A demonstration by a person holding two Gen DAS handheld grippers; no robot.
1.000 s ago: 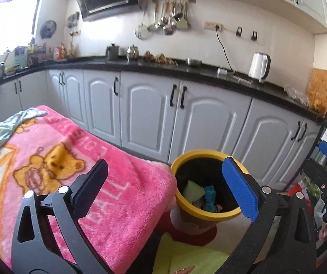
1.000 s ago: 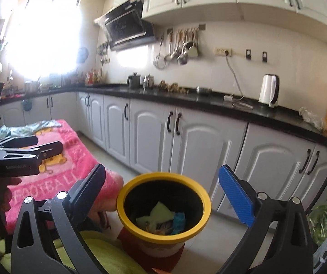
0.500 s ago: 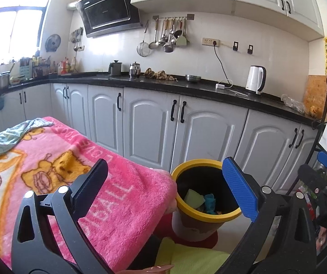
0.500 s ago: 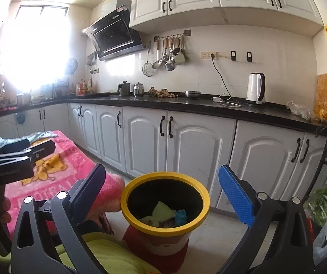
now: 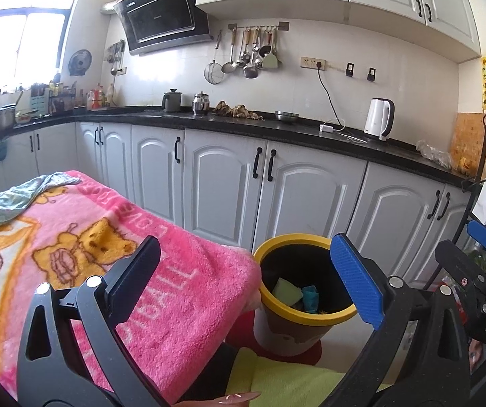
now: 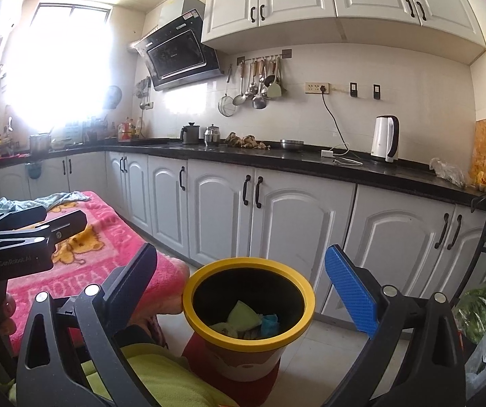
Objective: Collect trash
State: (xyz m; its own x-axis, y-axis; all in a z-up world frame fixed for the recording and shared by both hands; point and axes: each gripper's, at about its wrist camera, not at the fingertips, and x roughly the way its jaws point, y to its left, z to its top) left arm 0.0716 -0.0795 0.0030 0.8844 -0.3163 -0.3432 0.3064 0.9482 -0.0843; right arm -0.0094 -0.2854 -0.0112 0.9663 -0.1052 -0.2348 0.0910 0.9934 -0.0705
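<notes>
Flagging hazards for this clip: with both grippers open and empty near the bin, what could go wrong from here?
The yellow-rimmed bin stands on a red base and may tip if bumped. The pink blanket overhangs beside its rim, so a gripper could snag it. The left gripper and right gripper sit close and might collide.

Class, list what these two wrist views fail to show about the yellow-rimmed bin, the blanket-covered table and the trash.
- Yellow-rimmed black bin: deeper trash hidden by its wall, both views.
- Green and blue scraps: too small to identify.
- Pink bear-print blanket: table beneath fully covered.
- Bin base: cut off by yellow-green cloth, right wrist view.
- Window: glare blots out the counter items.
</notes>
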